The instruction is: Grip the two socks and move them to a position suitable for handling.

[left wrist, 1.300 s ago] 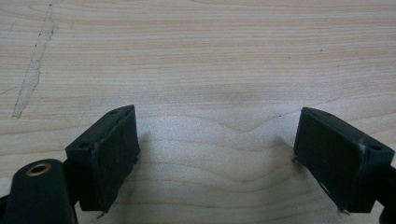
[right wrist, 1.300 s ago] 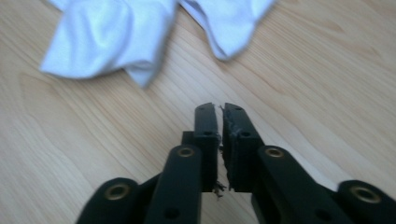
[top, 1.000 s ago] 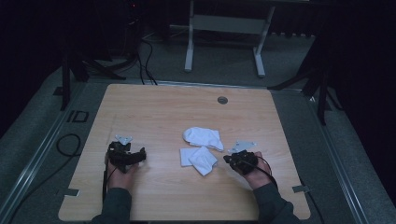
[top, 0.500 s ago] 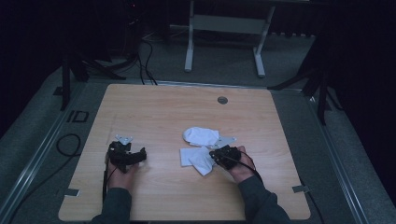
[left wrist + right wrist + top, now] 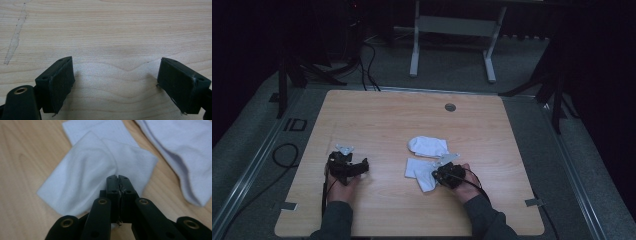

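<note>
The table [image 5: 377, 115] is pale wood with rounded corners. A small round grommet [image 5: 450, 107] sits in it near its far edge. Behind the table stands a white metal frame [image 5: 452, 35] on a grey floor [image 5: 532, 125]. Black cables [image 5: 367, 60] run over the floor left of the frame, and another cable [image 5: 284, 155] loops beside the table's left edge.
</note>
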Motion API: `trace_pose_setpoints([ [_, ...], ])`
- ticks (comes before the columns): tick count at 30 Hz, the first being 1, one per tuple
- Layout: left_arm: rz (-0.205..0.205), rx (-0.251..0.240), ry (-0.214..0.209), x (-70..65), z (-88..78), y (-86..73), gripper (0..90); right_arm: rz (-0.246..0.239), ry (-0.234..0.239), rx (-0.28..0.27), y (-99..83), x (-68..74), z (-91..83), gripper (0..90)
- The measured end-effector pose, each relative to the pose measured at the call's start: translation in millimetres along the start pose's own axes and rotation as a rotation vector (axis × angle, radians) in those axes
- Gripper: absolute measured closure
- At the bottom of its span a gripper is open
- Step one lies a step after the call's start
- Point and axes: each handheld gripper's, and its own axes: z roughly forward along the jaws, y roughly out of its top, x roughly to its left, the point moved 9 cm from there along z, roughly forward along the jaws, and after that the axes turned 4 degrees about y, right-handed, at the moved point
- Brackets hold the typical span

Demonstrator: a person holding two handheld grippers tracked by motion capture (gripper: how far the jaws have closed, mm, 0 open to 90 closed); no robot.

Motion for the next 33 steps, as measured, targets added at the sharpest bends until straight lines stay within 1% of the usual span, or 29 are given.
trace_pose_setpoints([
  [3, 0.002, 0.002, 0.000, 0.2, -0.1, -0.1, 13.9, -0.019, 0.017, 0.000, -2.9, 6.8, -2.1, 87.6],
  [6, 0.002, 0.002, 0.000, 0.2, -0.1, -0.1, 13.9, -0.022, 0.028, 0.002, -3.6, 9.6, -2.6, 87.5],
  [8, 0.002, 0.002, 0.000, 0.1, -0.1, -0.1, 13.9, -0.033, 0.039, 0.006, -3.7, 11.8, -2.9, 86.4],
  [10, 0.001, 0.001, 0.000, 0.1, 0.0, 0.0, 13.9, -0.042, 0.044, 0.012, -2.8, 11.4, -3.8, 81.3],
  [11, 0.000, 0.000, 0.000, 0.1, 0.0, 0.0, 13.9, -0.045, 0.038, 0.009, -1.3, 9.9, -4.7, 77.6],
  [14, 0.000, 0.000, 0.000, 0.0, 0.0, 0.0, 13.9, -0.030, 0.022, -0.011, 4.9, 7.6, -8.2, 71.1],
  [16, 0.000, 0.001, 0.000, 0.0, 0.0, 0.0, 13.9, -0.020, 0.019, -0.029, 10.4, 8.7, -10.8, 68.6],
  [18, 0.000, 0.001, 0.000, 0.0, -0.1, 0.0, 13.9, -0.021, 0.021, -0.040, 14.2, 10.5, -11.8, 66.8],
  [20, 0.000, 0.001, 0.000, 0.0, 0.0, 0.0, 13.9, -0.018, 0.027, -0.034, 15.2, 12.0, -10.0, 64.7],
  [23, 0.000, 0.000, 0.000, 0.0, 0.0, 0.0, 13.9, 0.000, 0.038, 0.004, 11.3, 13.7, -0.5, 62.0],
  [24, 0.000, 0.000, 0.000, 0.0, 0.0, 0.0, 13.9, 0.005, 0.043, 0.010, 10.2, 13.9, 2.5, 62.3],
  [25, 0.000, 0.000, 0.000, 0.0, 0.0, 0.0, 13.9, 0.015, 0.067, 0.005, 10.2, 16.1, 4.5, 67.7],
  [26, 0.000, 0.000, 0.000, 0.1, 0.0, 0.0, 13.9, 0.015, 0.067, 0.005, 10.2, 16.1, 4.5, 67.7],
  [27, 0.000, 0.000, 0.000, 0.0, 0.0, 0.0, 13.9, 0.011, 0.078, 0.009, 10.9, 18.6, 4.8, 74.1],
  [28, 0.000, 0.000, 0.000, 0.0, 0.0, 0.0, 13.9, 0.011, 0.078, 0.009, 10.9, 18.6, 4.8, 74.1],
  [29, 0.000, 0.000, 0.000, 0.0, 0.0, 0.0, 13.9, 0.003, 0.080, 0.014, 11.9, 20.7, 4.4, 82.1],
  [30, 0.000, 0.000, 0.000, 0.0, 0.0, 0.0, 13.9, 0.003, 0.080, 0.014, 11.9, 20.7, 4.4, 82.1],
  [31, 0.000, 0.000, 0.000, 0.0, 0.0, 0.0, 13.9, -0.004, 0.071, 0.013, 12.7, 21.1, 3.4, 86.3],
  [32, 0.000, 0.001, 0.000, 0.0, 0.0, 0.0, 13.9, -0.008, 0.062, 0.009, 14.0, 21.2, 2.3, 87.4],
  [33, 0.000, 0.001, 0.000, 0.0, 0.0, 0.0, 13.9, 0.000, 0.057, -0.002, 16.1, 22.9, -0.4, 87.9],
])
